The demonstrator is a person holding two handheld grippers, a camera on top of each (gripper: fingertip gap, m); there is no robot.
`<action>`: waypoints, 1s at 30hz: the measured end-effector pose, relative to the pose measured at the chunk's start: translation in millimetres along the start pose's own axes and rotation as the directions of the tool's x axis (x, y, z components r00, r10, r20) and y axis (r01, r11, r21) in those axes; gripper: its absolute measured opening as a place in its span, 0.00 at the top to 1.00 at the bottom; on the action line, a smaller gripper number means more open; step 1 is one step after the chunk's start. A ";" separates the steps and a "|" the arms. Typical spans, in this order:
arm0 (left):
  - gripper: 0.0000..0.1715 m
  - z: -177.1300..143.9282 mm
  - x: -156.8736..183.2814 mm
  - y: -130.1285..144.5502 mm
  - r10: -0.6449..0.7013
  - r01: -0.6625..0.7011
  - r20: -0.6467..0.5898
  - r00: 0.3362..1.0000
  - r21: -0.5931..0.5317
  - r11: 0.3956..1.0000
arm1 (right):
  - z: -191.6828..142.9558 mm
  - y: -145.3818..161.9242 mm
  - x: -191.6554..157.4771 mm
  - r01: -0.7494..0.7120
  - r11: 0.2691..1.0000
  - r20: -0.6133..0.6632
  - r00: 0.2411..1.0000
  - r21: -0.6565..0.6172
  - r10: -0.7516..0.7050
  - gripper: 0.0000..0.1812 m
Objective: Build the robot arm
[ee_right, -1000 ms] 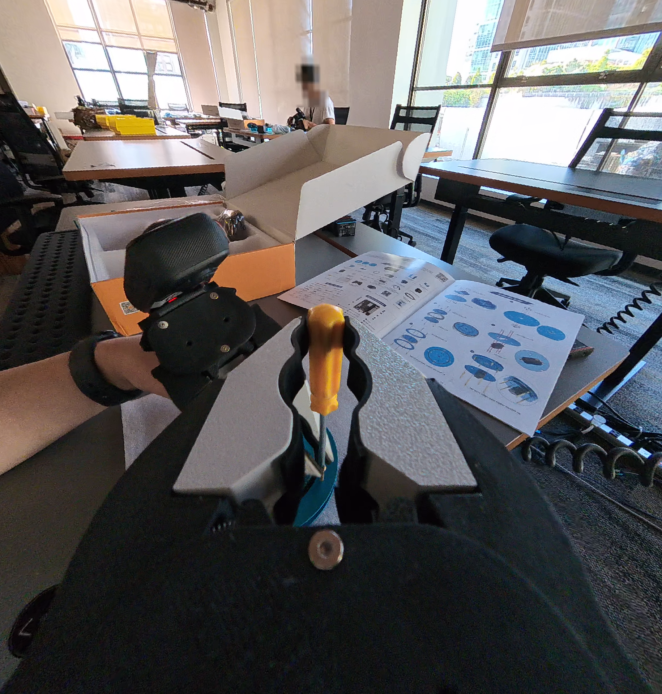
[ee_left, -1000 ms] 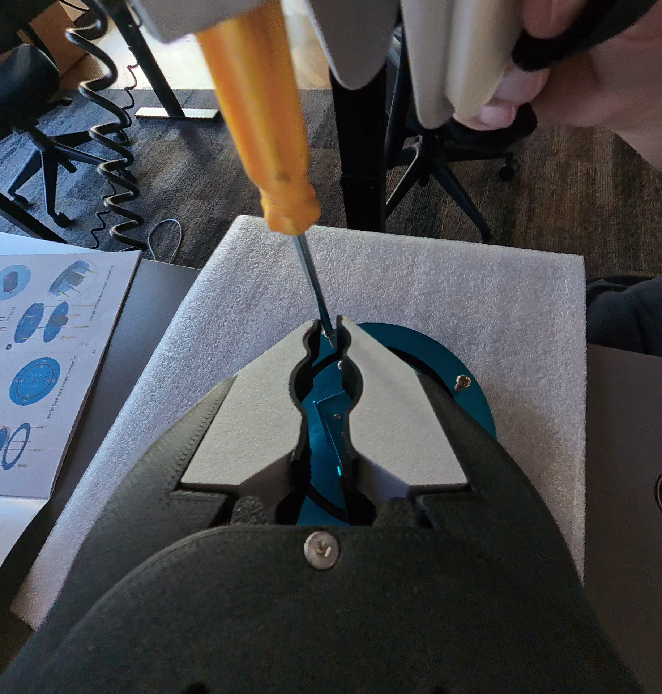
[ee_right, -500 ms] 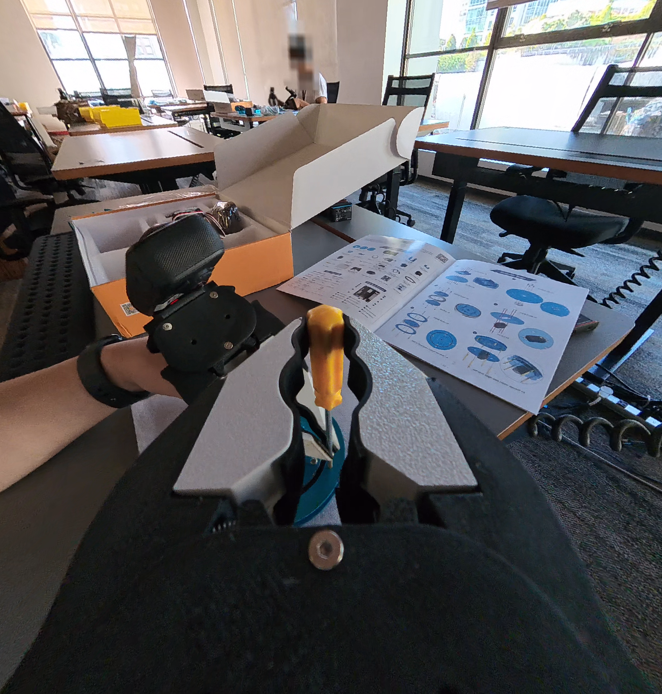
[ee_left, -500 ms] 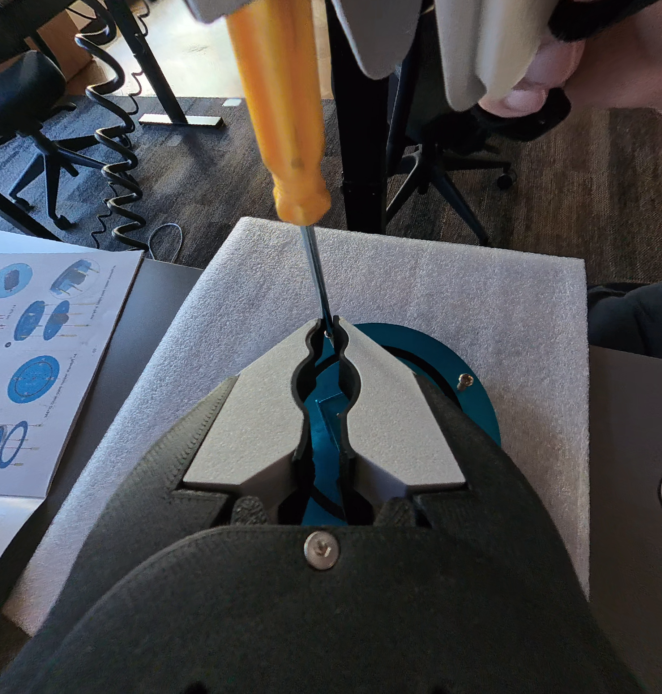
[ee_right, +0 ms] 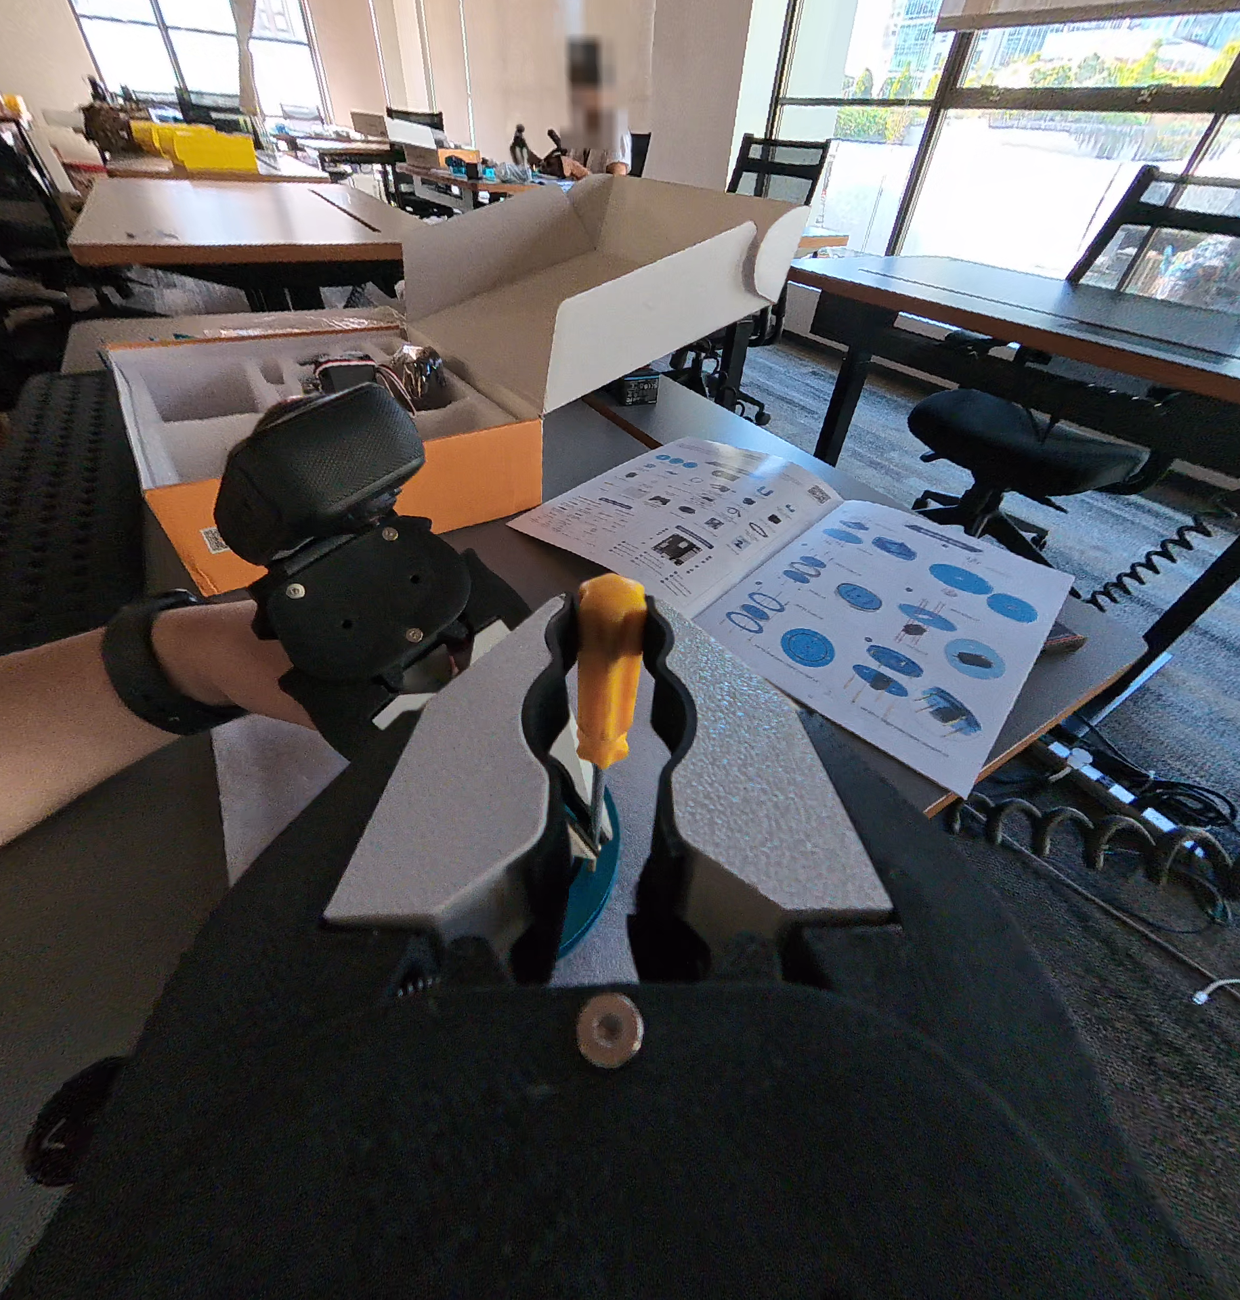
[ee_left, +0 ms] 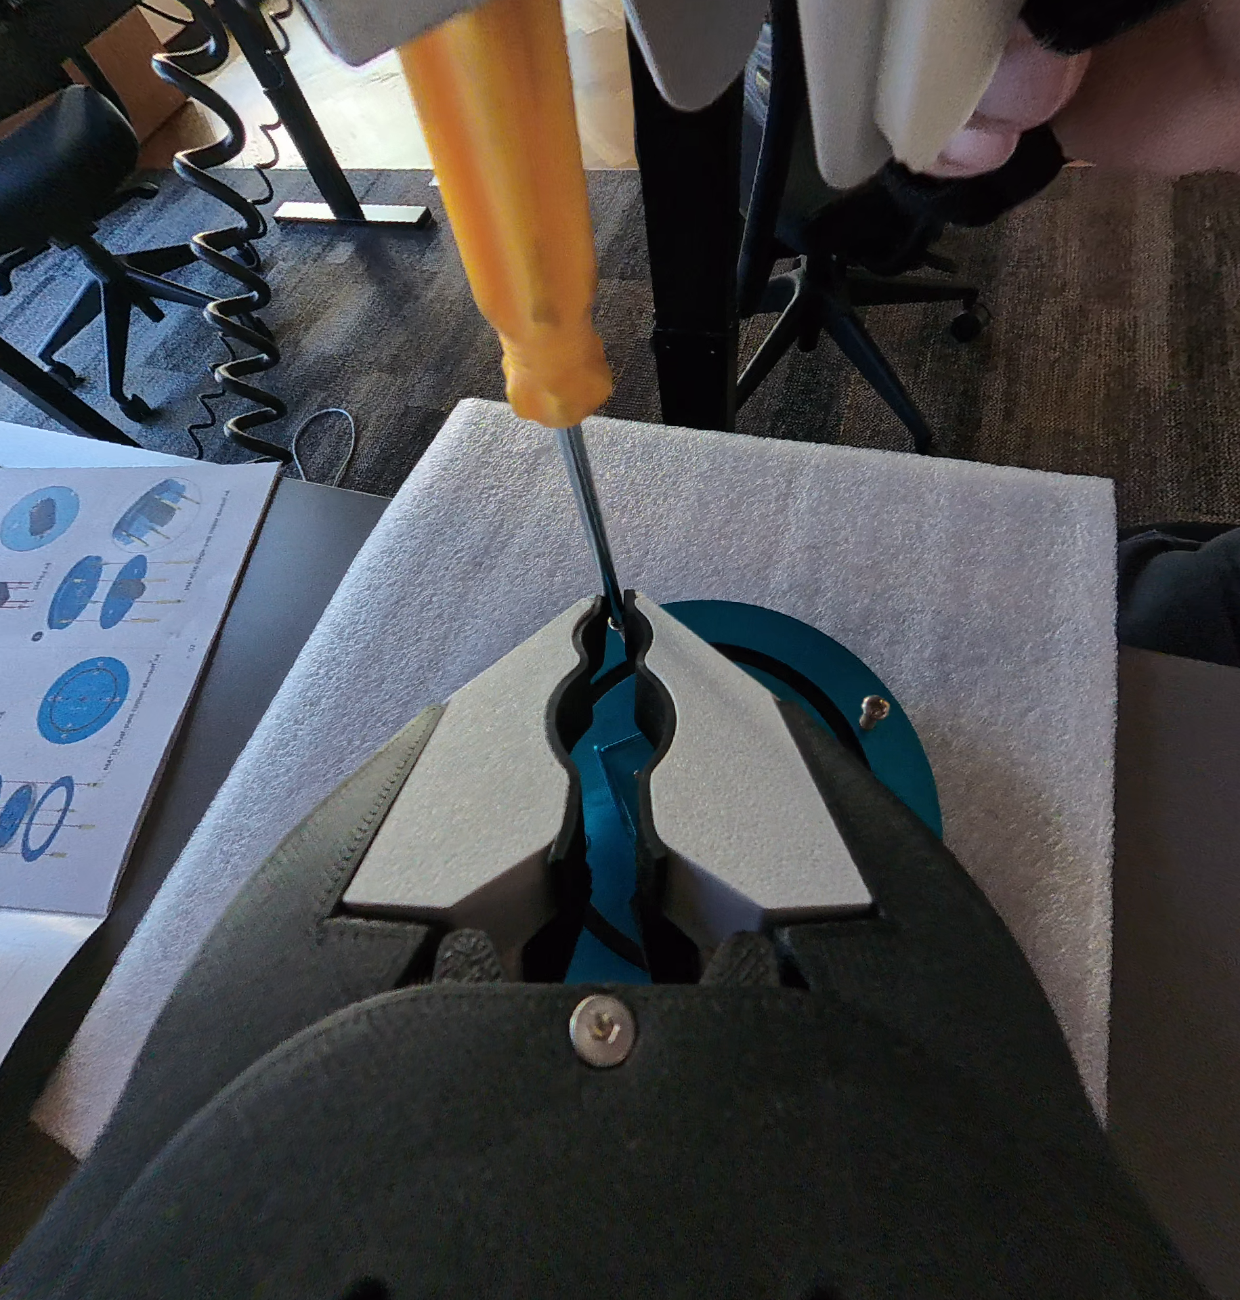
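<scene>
A blue metal disc (ee_left: 849,703) lies on a white foam pad (ee_left: 884,534). My left gripper (ee_left: 615,606) is shut, and its fingertips rest over the disc's far edge. My right gripper (ee_right: 610,612) is shut on an orange-handled screwdriver (ee_right: 606,689) and holds it nearly upright. In the left wrist view the screwdriver (ee_left: 518,232) comes down from above. Its metal tip sits between my left fingertips on a small screw head. A second screw (ee_left: 874,707) stands in the disc's right rim. The disc (ee_right: 592,893) shows between my right fingers, which hide most of it.
An open instruction booklet (ee_right: 849,605) lies on the dark table, also seen in the left wrist view (ee_left: 89,668). An open orange and white box (ee_right: 335,422) with foam compartments stands behind. Office chairs (ee_right: 1025,450), coiled cables (ee_left: 230,281) and desk legs are beyond the table edge. My hands' fingertips stand some 12 cm from each other.
The screwdriver handle has swung slightly to the right and stands more upright, with its tip still between my left fingertips. My left gripper has stayed in place.
</scene>
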State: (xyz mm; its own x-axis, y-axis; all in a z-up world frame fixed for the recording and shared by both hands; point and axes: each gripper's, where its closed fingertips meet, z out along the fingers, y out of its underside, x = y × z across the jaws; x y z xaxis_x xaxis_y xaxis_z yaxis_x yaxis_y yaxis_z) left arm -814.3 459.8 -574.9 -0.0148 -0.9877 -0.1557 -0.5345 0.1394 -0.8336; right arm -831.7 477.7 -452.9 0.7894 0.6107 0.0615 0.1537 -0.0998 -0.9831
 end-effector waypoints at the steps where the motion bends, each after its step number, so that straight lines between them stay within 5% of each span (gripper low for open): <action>1: 0.98 -0.4 -0.7 0.4 0.001 -0.001 0.002 1.000 -0.001 1.000 | 1.1 -0.1 0.1 0.008 1.000 0.006 1.000 -0.009 -0.008 0.91; 13: 0.98 -2.3 -1.2 -1.1 -0.065 0.068 -0.051 0.997 0.061 0.996 | -2.9 -7.6 4.8 -0.041 0.996 0.111 0.993 0.083 0.032 0.91; 17: 1.00 -0.1 -0.5 6.8 -0.056 0.056 -0.045 0.997 -0.001 0.998 | -17.9 -39.6 13.1 -0.139 0.956 0.147 0.984 0.260 0.103 0.91; 25: 0.75 -48.2 -9.1 -51.9 -0.134 0.149 -0.069 0.989 0.298 0.943 | -30.0 -76.6 11.7 -0.184 0.948 0.201 0.971 0.259 0.133 0.91; 28: 0.79 -80.5 -6.1 -76.0 -0.162 0.182 -0.085 0.983 0.385 0.905 | -16.4 -87.9 -13.8 -0.230 0.951 0.310 0.937 0.207 0.159 0.91; 30: 0.90 -95.3 0.8 -83.0 -0.169 0.186 -0.080 0.982 0.390 0.902 | 0.3 -87.4 -35.5 -0.250 0.958 0.396 0.901 0.143 0.176 0.91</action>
State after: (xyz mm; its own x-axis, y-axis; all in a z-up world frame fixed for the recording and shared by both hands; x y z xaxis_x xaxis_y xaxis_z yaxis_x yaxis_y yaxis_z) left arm -850.4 440.7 -455.4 0.0084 -0.9995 0.0298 -0.1547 -0.0307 -0.9875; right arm -873.3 465.1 -369.3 0.5031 0.8440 -0.1856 -0.1349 -0.1354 -0.9816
